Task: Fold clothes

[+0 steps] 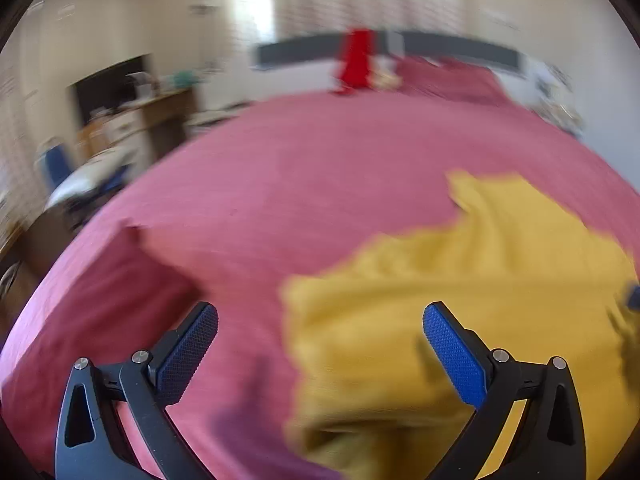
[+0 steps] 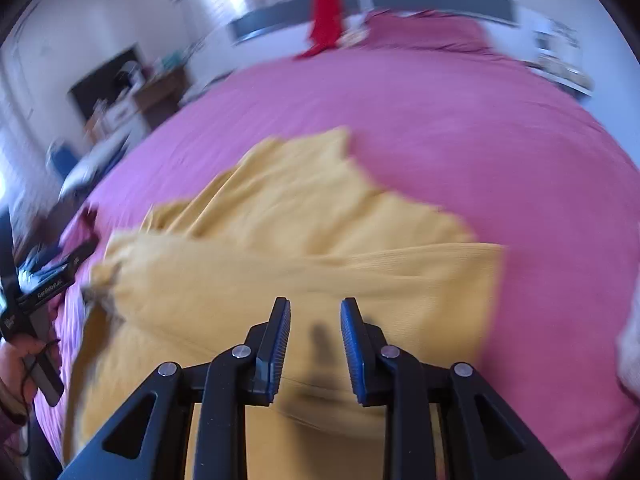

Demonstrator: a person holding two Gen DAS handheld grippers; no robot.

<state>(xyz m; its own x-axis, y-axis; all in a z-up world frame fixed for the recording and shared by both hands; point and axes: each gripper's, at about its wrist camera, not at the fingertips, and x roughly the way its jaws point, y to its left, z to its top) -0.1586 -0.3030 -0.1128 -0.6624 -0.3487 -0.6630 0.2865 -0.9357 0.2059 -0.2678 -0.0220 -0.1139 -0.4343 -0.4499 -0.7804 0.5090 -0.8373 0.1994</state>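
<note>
Yellow garment lying rumpled on the pink bed, near edge. Left claw spread wide, empty, above its left edge; right claw narrowly apart, gripping nothing. Best pinching one single layer at a corner, then smoothing flat before folding.

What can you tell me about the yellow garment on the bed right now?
The yellow garment is mustard-coloured, a soft, finely ribbed knit by the look of it. It lies crumpled and partly folded over itself on the pink bedspread, with an uneven far edge and diagonal creases. Neither tool grips it: the right tool hovers over it, slightly parted and empty, and the left tool stands wide open above its left edge. Blur hides finer detail.
</note>
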